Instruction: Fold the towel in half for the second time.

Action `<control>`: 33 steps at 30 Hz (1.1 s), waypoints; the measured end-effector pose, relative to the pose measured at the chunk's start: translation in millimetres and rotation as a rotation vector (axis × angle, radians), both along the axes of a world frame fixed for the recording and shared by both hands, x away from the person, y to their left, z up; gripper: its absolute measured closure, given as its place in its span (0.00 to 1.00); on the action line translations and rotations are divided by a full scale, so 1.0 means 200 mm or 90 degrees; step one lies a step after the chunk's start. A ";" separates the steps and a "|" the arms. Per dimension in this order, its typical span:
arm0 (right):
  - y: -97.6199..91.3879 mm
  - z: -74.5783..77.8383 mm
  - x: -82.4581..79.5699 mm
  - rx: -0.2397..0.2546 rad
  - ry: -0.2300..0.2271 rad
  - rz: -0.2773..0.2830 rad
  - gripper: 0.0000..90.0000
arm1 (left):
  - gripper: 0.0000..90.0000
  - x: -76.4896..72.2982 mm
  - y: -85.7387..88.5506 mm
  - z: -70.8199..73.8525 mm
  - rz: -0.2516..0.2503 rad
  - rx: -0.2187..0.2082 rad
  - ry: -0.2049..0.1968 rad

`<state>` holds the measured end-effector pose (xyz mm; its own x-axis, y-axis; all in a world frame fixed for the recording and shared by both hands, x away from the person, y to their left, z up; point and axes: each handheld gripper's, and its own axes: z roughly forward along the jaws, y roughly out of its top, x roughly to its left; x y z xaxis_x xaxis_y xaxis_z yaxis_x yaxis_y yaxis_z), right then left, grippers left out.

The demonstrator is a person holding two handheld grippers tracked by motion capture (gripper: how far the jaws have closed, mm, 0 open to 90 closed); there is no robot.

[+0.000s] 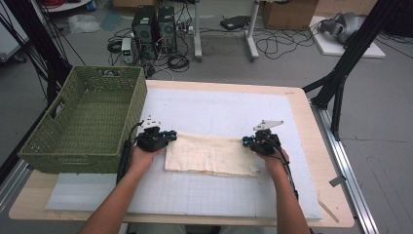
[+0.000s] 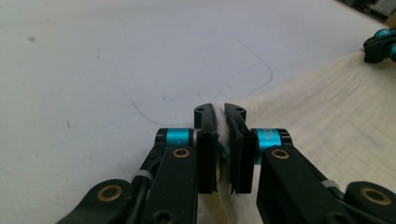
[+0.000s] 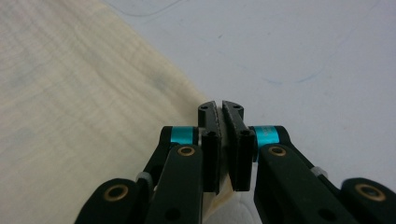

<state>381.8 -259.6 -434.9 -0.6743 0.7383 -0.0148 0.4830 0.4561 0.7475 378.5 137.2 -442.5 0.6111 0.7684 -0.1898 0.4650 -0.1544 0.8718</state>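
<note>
A cream folded cloth lies flat on the white mat in the middle of the table. My left gripper is shut on the cloth's far left corner; in the left gripper view the cloth is pinched between the jaws of the left gripper. My right gripper is shut on the far right corner. In the right gripper view the cloth spreads to the left, and its edge is clamped in the right gripper. The right gripper's tip shows far off in the left gripper view.
A green woven basket stands on the table's left side, close to my left hand. The wooden table edge runs along the right. Beyond the table are cables, computer boxes and a black stand leg.
</note>
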 end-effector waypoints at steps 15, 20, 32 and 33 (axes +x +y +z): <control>0.02 0.08 -0.17 -0.017 -0.090 0.055 0.96 | 0.90 -0.13 0.01 0.05 -0.056 0.043 -0.044; 0.01 0.07 -0.24 -0.018 -0.102 0.068 0.95 | 0.90 -0.16 0.01 0.07 -0.070 0.053 -0.060; -0.02 0.07 -0.35 -0.005 -0.133 0.072 0.95 | 0.89 -0.28 0.03 0.06 -0.102 0.056 -0.065; -0.02 0.07 -0.37 -0.004 -0.137 0.076 0.95 | 0.89 -0.28 0.03 0.06 -0.106 0.058 -0.063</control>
